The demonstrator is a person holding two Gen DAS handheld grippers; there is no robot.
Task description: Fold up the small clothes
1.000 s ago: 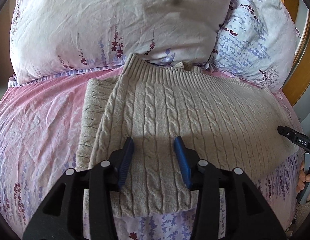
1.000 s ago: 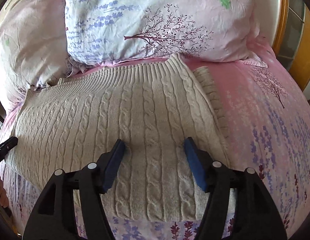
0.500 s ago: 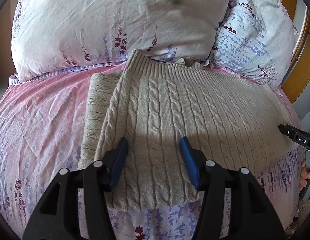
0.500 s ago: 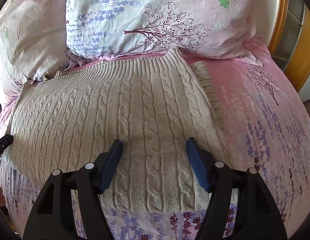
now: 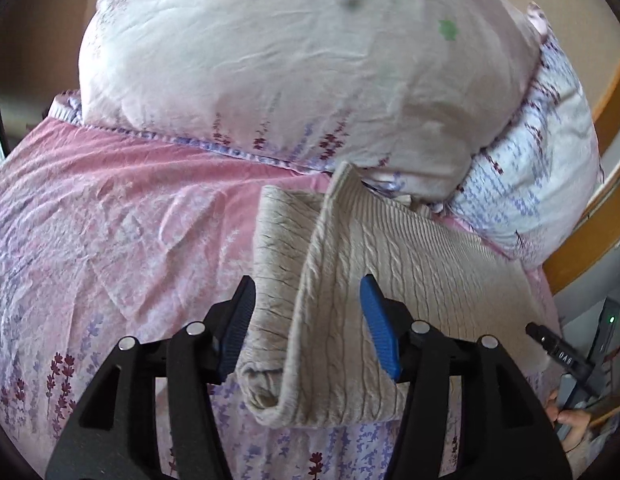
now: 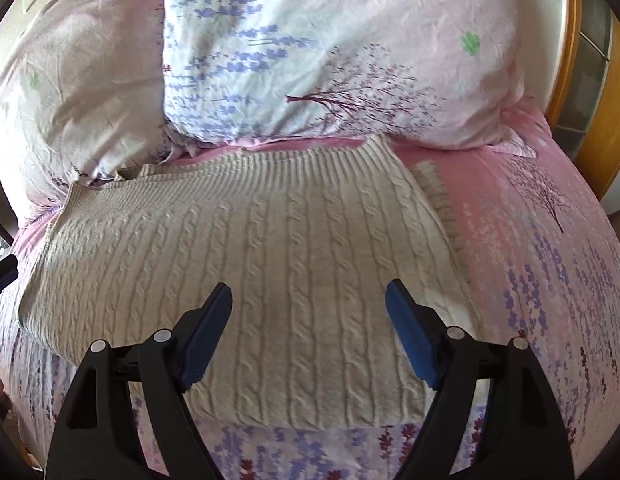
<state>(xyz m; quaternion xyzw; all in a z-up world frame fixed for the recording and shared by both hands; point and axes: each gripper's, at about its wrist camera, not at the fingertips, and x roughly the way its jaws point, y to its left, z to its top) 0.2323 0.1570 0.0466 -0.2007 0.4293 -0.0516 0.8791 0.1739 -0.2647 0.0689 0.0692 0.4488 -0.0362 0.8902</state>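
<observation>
**Both tongs spread and empty over the half-folded sweater**

Left two-finger black gripper with blue pads (image 5: pixel 307 320): jaws apart, holding nothing, straddling the near-left corner of the beige cable-knit sweater (image 5: pixel 338 300). Right two-finger black gripper with blue pads (image 6: pixel 307 332): jaws likewise apart and empty, poised over the sweater's (image 6: pixel 245 272) near-right portion.

Location of the garment: flat on the pink floral bedsheet (image 5: pixel 121 232), its ribbed far edge just short of the white floral pillows (image 6: pixel 330 52).

Step in hand, by judgement: the sleeves appear tucked under and the body forms a rectangle; the next fold is being set up. The next move calls for each gripper to close on a near corner through all layers, so that the tucked sleeve does not slip out.

Differences between views: the left wrist view shows the turned-under sleeve layer (image 5: pixel 273 264) and its rounded fold at the sweater's left edge, also the right gripper's tip beyond the sweater's right side. The right wrist view shows the sweater's full width and the narrow knit strip (image 6: pixel 438 196) protruding along its right edge, which the left view omits.
</observation>
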